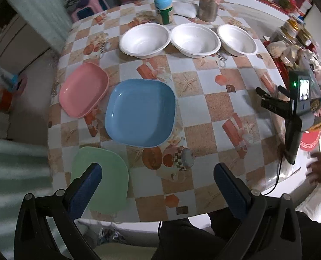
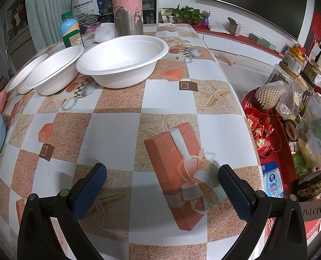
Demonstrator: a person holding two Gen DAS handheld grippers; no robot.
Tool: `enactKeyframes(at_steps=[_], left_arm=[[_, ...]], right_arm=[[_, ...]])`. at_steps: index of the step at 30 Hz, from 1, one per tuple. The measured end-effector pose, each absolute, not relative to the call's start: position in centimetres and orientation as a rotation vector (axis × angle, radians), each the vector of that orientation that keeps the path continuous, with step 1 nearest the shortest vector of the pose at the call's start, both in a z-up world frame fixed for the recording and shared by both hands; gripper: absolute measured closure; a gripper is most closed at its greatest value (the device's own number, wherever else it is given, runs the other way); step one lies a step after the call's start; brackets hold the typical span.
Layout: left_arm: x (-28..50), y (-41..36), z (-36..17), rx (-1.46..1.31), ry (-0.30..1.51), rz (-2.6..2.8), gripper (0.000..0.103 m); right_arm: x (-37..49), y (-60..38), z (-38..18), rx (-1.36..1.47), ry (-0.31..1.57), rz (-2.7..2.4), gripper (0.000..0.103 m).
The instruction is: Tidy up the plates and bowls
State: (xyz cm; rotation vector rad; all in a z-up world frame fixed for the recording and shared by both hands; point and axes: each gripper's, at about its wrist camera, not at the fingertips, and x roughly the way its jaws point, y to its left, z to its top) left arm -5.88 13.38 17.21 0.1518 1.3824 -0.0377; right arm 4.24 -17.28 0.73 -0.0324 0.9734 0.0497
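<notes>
Plates [image 1: 140, 113] and bowls [image 1: 195, 39] all lie separate, unstacked; we've started nothing, left gripper [image 1: 158, 173] and right gripper [image 2: 162, 176] wide open, empty.

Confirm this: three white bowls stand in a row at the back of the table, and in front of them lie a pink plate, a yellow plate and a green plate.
One thing is wrong: no plate is yellow. The middle plate is blue, as the left wrist view shows. The rest holds: three white bowls stand in a row at the back, with the pink plate and green plate nearer the camera.
</notes>
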Motion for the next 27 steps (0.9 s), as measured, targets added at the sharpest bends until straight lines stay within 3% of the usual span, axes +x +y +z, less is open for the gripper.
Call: enactKeyframes(at_steps=[20, 27], left_arm=[[-8.1, 11.3, 20.3, 0.147, 1.484, 0.118, 0.000], [-6.6, 10.3, 21.0, 0.120, 1.423, 0.100, 0.000]], right_arm=[[4.3, -17.4, 0.7, -0.028, 0.988, 0.048, 0.000], [7.5, -16.8, 0.9, -0.058, 1.291, 0.034, 0.000]])
